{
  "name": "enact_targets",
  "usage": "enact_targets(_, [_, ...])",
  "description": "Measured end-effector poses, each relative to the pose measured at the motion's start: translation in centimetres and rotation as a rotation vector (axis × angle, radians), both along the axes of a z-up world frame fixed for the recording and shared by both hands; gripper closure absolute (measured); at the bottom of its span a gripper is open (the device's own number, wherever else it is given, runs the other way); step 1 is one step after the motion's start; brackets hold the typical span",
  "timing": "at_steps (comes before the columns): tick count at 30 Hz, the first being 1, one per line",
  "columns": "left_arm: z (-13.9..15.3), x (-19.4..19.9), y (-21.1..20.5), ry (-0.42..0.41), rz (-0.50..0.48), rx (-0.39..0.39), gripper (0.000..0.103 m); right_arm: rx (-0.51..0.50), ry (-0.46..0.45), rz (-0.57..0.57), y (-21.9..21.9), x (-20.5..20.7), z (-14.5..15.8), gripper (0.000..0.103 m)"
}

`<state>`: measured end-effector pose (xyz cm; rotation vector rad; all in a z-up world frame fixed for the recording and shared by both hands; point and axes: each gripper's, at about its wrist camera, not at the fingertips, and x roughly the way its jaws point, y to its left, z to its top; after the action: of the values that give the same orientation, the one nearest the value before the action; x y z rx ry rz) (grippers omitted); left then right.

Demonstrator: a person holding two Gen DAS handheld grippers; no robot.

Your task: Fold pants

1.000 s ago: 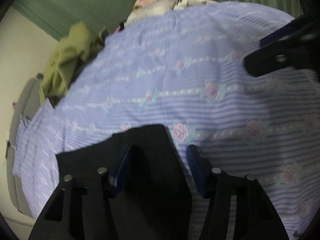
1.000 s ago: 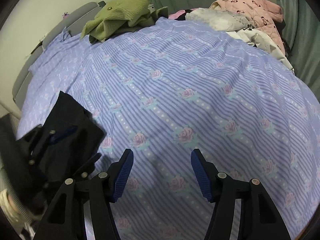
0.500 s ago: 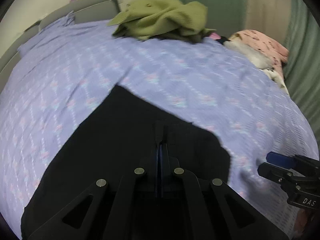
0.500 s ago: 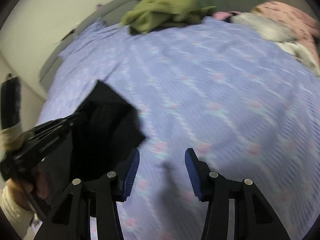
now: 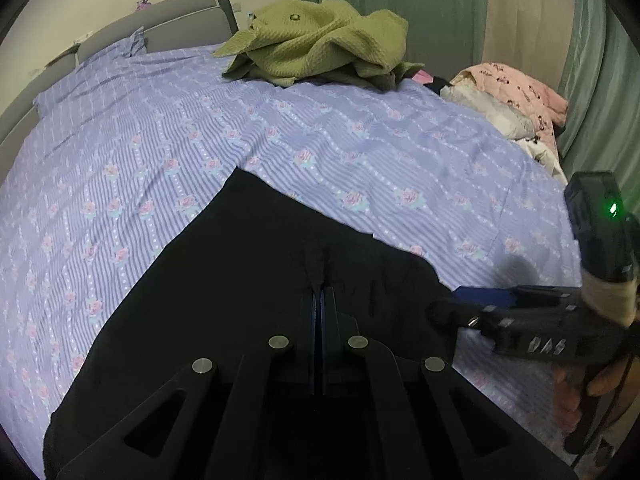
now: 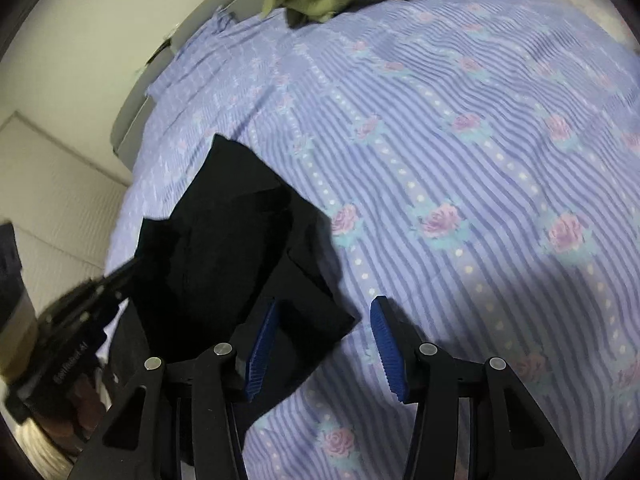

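Lying spread over the near part of a bed sheet [image 5: 360, 148], lilac with stripes and roses: black pants [image 5: 240, 280], one edge running diagonally up across the sheet. Left gripper [image 5: 319, 300] clamped on a pinched-up ridge of the pants, blue pads pressed flat together with the cloth between them. Right gripper [image 6: 322, 340] hovering at the pants' right edge, jaws spread wide, blue left pad [image 6: 262, 344] over the black cloth and right pad over bare sheet; nothing between them. Seen from the left wrist, right gripper [image 5: 480, 304] reaching in from the side, tip at the pants' corner, possibly touching it, though dark on dark makes that hard to judge. Folded layers visible in the pants [image 6: 240, 248] from the right wrist. Farther back, well apart: a crumpled green garment [image 5: 320, 48], and pink and white clothes [image 5: 516, 100] at the far right edge, beside green curtains [image 5: 380, 0].
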<state>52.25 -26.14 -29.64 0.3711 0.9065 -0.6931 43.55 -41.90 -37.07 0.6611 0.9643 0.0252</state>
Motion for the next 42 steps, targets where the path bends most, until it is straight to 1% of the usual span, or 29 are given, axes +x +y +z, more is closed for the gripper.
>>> enact_targets(1, [0.3,-0.1,0.0,-0.005,-0.002,-0.004,0.099,-0.008,0.007,0.014,0.2,0.3,0.0,0.061])
enact_targets(2, [0.8,-0.2,-0.1,-0.012,-0.009,-0.01,0.099,-0.016,0.022,0.023,0.4,0.5,0.0,0.091])
enact_targets(3, [1.3,-0.4,-0.2,-0.022,-0.017,-0.015,0.099,-0.009,0.031,0.027,0.5,0.6,0.1,0.098])
enact_targets(6, [2.5,-1.0,-0.6,-0.041,-0.042,-0.027,0.099,-0.034,0.021,0.003,0.4,-0.9,1.6,0.098])
enact_targets(9, [3.0,-1.7,-1.4,-0.044,-0.084,-0.04,0.099,-0.082,0.004,-0.061,-0.2,-3.2,4.7,0.099])
enact_targets(11, [2.5,-2.2,-2.3,-0.035,-0.114,-0.031,0.099,-0.215,0.005,-0.118,-0.4,-4.8,7.0,0.099])
enact_targets(12, [2.3,-2.4,-2.7,-0.034,-0.124,-0.022,0.099,-0.259,0.009,-0.137,-0.6,-5.2,7.6,0.099])
enact_targets(13, [2.0,-2.6,-3.1,-0.041,-0.131,-0.01,0.099,-0.27,0.003,-0.153,-1.1,-5.6,7.9,0.099])
enact_targets(14, [2.0,-2.8,-3.3,-0.048,-0.131,-0.008,0.099,-0.223,-0.011,-0.164,-1.8,-5.9,7.6,0.099])
enact_targets(15, [2.0,-2.8,-3.4,-0.046,-0.123,-0.01,0.099,-0.138,-0.011,-0.17,-2.5,-5.9,6.8,0.095])
enact_targets(16, [2.0,-2.7,-3.3,-0.037,-0.113,-0.016,0.099,-0.063,0.005,-0.163,-2.9,-5.8,5.8,0.089])
enact_targets(17, [2.0,-2.6,-3.1,-0.029,-0.104,-0.021,0.099,0.006,0.017,-0.156,-3.3,-5.6,4.7,0.069])
enact_targets(18, [2.0,-2.3,-2.9,-0.023,-0.09,-0.022,0.099,0.067,0.011,-0.153,-3.4,-5.4,3.5,0.058])
enact_targets(20, [2.0,-1.9,-2.5,-0.025,-0.079,-0.016,0.099,0.108,0.018,-0.153,-3.1,-5.0,1.8,0.058])
enact_targets(22, [1.9,-1.7,-2.3,-0.021,-0.078,-0.014,0.099,0.179,0.023,-0.152,-2.8,-4.7,0.4,0.058])
enact_targets(24, [1.6,-1.7,-2.2,-0.016,-0.076,-0.008,0.099,0.283,0.024,-0.147,-2.4,-4.2,-1.1,0.058])
enact_targets(28, [1.4,-1.7,-2.2,-0.004,-0.064,-0.009,0.099,0.356,0.062,-0.173,-1.3,-2.6,-3.2,0.058])
enact_targets(29, [1.4,-1.7,-2.1,-0.006,-0.064,-0.009,0.099,0.38,0.053,-0.18,-1.3,-2.4,-3.3,0.062])
enact_targets(30, [1.6,-1.8,-2.1,-0.009,-0.063,-0.009,0.099,0.388,0.044,-0.179,-1.1,-2.1,-3.1,0.081])
enact_targets(31, [1.7,-1.8,-2.0,-0.01,-0.065,-0.01,0.099,0.364,0.047,-0.172,-0.8,-2.0,-2.4,0.091])
enact_targets(32, [1.9,-1.9,-2.0,-0.013,-0.068,-0.016,0.099,0.326,0.022,-0.172,-0.7,-2.2,-1.2,0.094])
enact_targets(35, [2.1,-2.1,-2.1,-0.011,-0.085,-0.028,0.099,0.201,-0.105,-0.174,0.2,-3.4,3.7,0.094])
enact_targets(37, [1.7,-2.0,-2.5,-0.007,-0.089,-0.02,0.099,0.168,-0.151,-0.148,0.7,-3.3,5.6,0.094])
enact_targets(39, [1.4,-2.0,-2.7,-0.003,-0.089,-0.013,0.099,0.141,-0.17,-0.108,1.3,-2.7,6.7,0.094])
enact_targets(40, [1.3,-2.0,-2.7,-0.004,-0.088,-0.013,0.099,0.094,-0.166,-0.102,1.5,-2.3,7.0,0.094])
enact_targets(41, [1.3,-2.1,-2.6,-0.007,-0.086,-0.009,0.099,0.006,-0.131,-0.124,1.5,-2.3,6.9,0.094])
enact_targets(42, [1.2,-2.1,-2.6,-0.008,-0.085,-0.002,0.099,-0.047,-0.084,-0.154,1.0,-2.6,6.2,0.089])
